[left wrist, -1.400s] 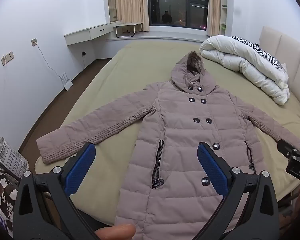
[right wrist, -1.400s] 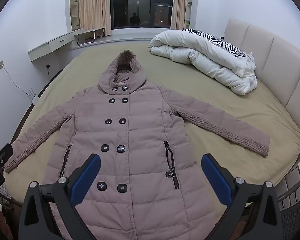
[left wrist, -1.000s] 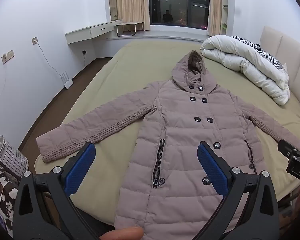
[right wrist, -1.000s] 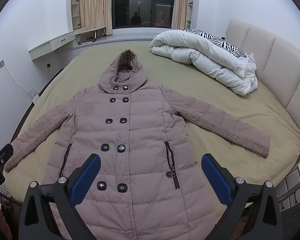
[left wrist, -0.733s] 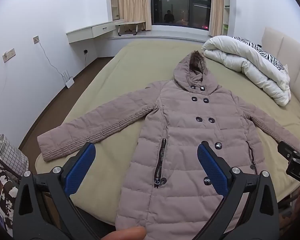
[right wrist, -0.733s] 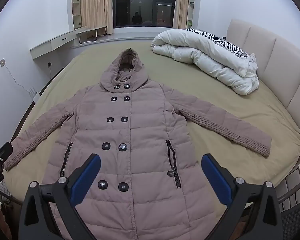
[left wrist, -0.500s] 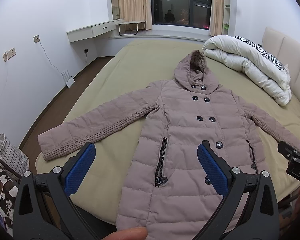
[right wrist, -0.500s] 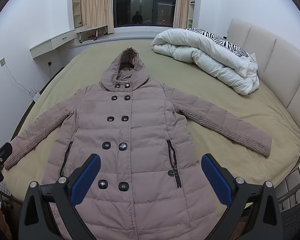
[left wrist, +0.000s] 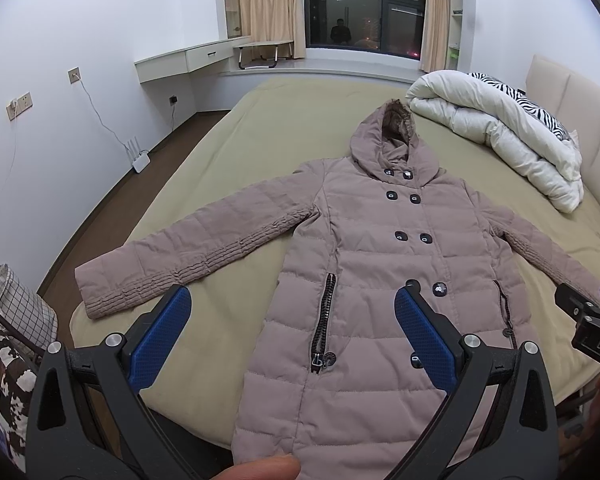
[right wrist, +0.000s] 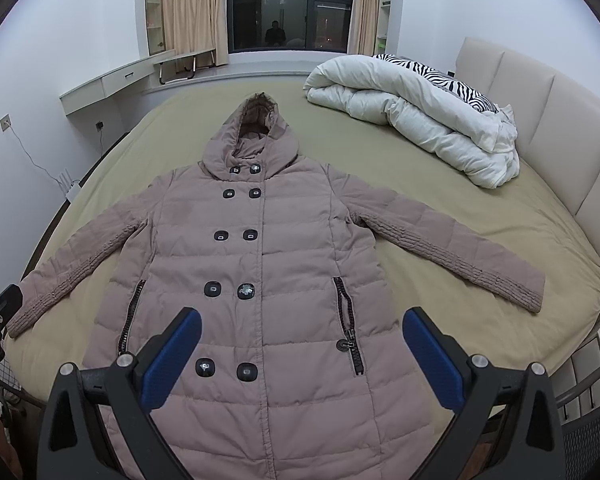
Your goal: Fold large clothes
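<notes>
A long, mauve, quilted hooded coat [right wrist: 260, 264] lies flat and face-up on the olive-sheeted bed [right wrist: 480, 216], hem toward both grippers, hood pointing away, sleeves spread out sideways. The left gripper [left wrist: 292, 336] and the right gripper [right wrist: 300, 354] hover above the hem, jaws spread wide and empty. Each gripper looks nearer its own side's sleeve, so either could start the fold.
</notes>
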